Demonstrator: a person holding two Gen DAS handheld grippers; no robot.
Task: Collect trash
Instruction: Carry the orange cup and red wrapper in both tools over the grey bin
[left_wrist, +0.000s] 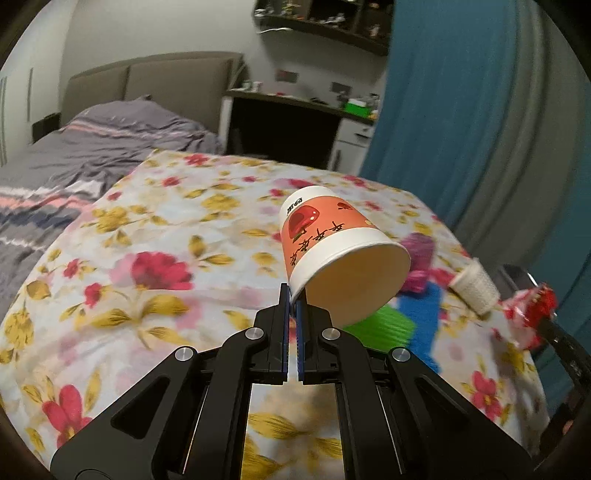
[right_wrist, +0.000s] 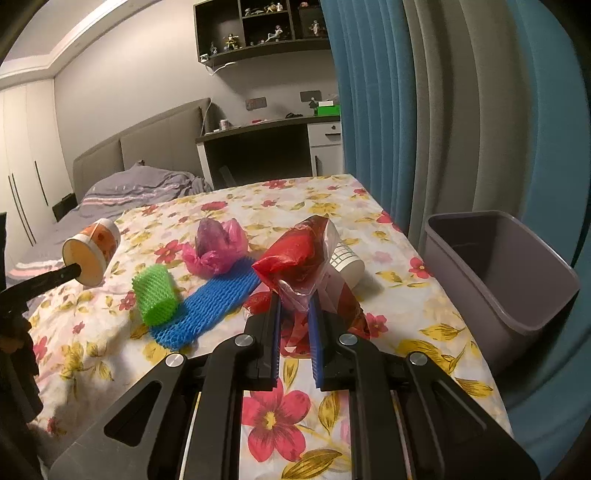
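Left gripper (left_wrist: 294, 300) clamped tight on the rim of an orange-and-white printed paper cup (left_wrist: 332, 247); one pad outside the wall, one inside. Cup is off the table, tipped on its side, open mouth toward the camera, base pointing away and up. Gripper angled downward over the floral-print tablecloth (left_wrist: 147, 229). In the right wrist view the same cup hangs at the far left on the tip of the black left finger, clear of the cloth.

Right gripper (right_wrist: 294, 306) nearly closed, pinching a crumpled red-and-clear plastic bag (right_wrist: 295, 254) between its blue pads (right_wrist: 273, 332). Bag bunches up above the fingertips, its lower part hanging between the fingers; can't tell whether it touches the cloth. Gripper also tilted downward, pointing across the table.

Just behind the bag, on its right: a white paper cup with a grid print (right_wrist: 347, 264), lying on its side on the cloth.

Left of the bag on the table: one flat blue foam net sleeve (right_wrist: 210, 306), one green foam net sleeve rolled into a tube (right_wrist: 155, 295) resting on the blue one's near end, one crumpled pink plastic wrapper around a purple lump (right_wrist: 216, 245) at the blue one's far end.

Count: paper cups two, foam nets two, pink wrapper one, red bag one.

One grey plastic waste bin (right_wrist: 517, 295) stands off the right edge of the table, beside the blue curtain (right_wrist: 369, 110); the visible part of its inside is bare.
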